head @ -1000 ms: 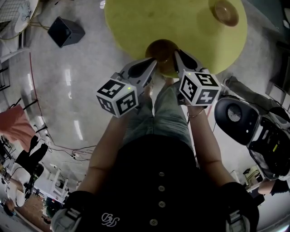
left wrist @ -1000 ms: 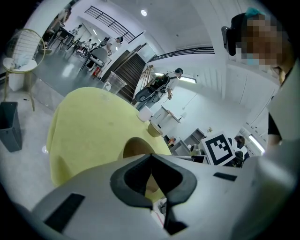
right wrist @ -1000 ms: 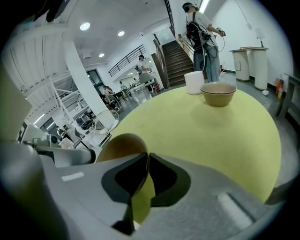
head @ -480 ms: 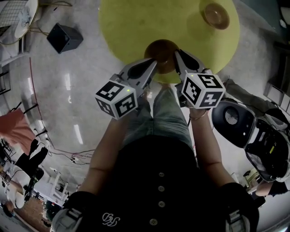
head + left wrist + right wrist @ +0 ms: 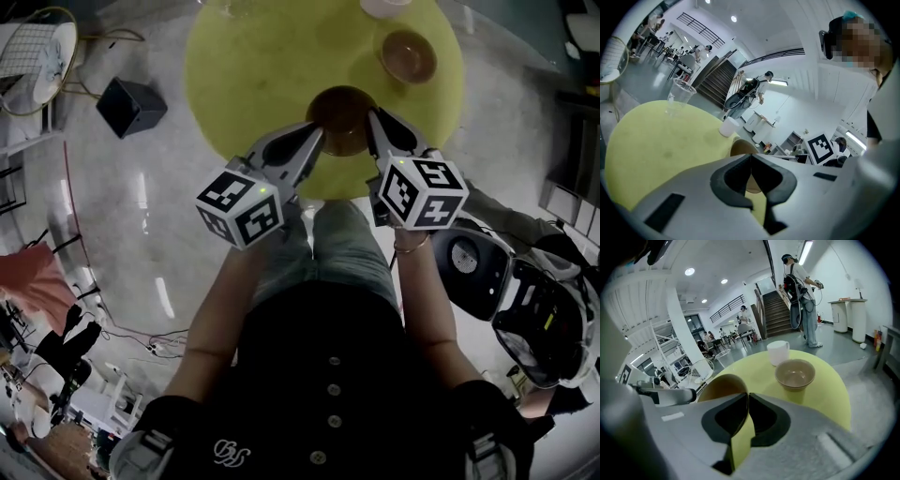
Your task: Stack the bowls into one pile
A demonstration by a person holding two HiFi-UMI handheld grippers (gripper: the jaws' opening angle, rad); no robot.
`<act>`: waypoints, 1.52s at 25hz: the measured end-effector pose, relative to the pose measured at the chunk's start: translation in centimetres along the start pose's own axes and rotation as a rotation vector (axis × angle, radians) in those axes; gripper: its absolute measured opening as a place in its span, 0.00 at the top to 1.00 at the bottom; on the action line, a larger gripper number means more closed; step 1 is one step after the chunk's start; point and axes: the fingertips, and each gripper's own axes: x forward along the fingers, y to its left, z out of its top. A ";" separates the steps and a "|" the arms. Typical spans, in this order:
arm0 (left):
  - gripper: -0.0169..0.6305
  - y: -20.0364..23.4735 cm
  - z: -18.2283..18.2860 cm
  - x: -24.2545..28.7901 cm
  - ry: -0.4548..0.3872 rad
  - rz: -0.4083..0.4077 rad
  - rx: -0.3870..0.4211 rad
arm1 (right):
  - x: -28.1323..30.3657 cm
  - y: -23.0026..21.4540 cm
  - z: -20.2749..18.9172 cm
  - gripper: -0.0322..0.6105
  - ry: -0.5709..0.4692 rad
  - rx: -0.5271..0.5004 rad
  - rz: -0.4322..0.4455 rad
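Left hand-held gripper (image 5: 317, 141): jaws together, pinching the near-left rim of the brown bowl (image 5: 342, 117). In the left gripper view the dark pads meet on the thin rim (image 5: 750, 161), with the bowl wall showing just behind them (image 5: 743, 147). Right hand-held gripper (image 5: 373, 124): jaws likewise closed on the same bowl, at its right rim. In the right gripper view the rim runs between the pads (image 5: 746, 401) and the bowl's brown inside opens to their left (image 5: 719, 385). Each gripper carries its marker cube, the left one at centre-left of the head view (image 5: 242, 204) and the right one at centre-right (image 5: 422, 190). The held bowl sits top centre in the head view, over the near part of the round yellow tabletop (image 5: 262, 66); I cannot tell whether its base touches the surface. The second bowl (image 5: 408, 56) stands upright and empty on the tabletop, up and to the right of the held one and apart from it (image 5: 795, 373). A white cup (image 5: 778, 352) stands just beyond that bowl, at the far edge. A clear plastic cup (image 5: 679, 96) stands at the far left of the tabletop, well apart from the bowls. A black box (image 5: 131, 105) lies on the glossy floor (image 5: 141, 234) at upper left, clear of the table.
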 end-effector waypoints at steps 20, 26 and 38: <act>0.96 -1.4 4.2 10.5 0.046 -0.009 0.063 | 0.8 -12.6 8.0 0.92 -0.082 0.104 -0.083; 0.96 -1.1 3.4 12.4 0.081 0.004 0.059 | 1.9 -15.0 8.2 0.92 -0.067 0.126 -0.098; 0.96 0.1 2.0 14.4 0.115 0.004 -0.003 | 3.9 -16.6 7.2 0.92 -0.019 0.155 -0.101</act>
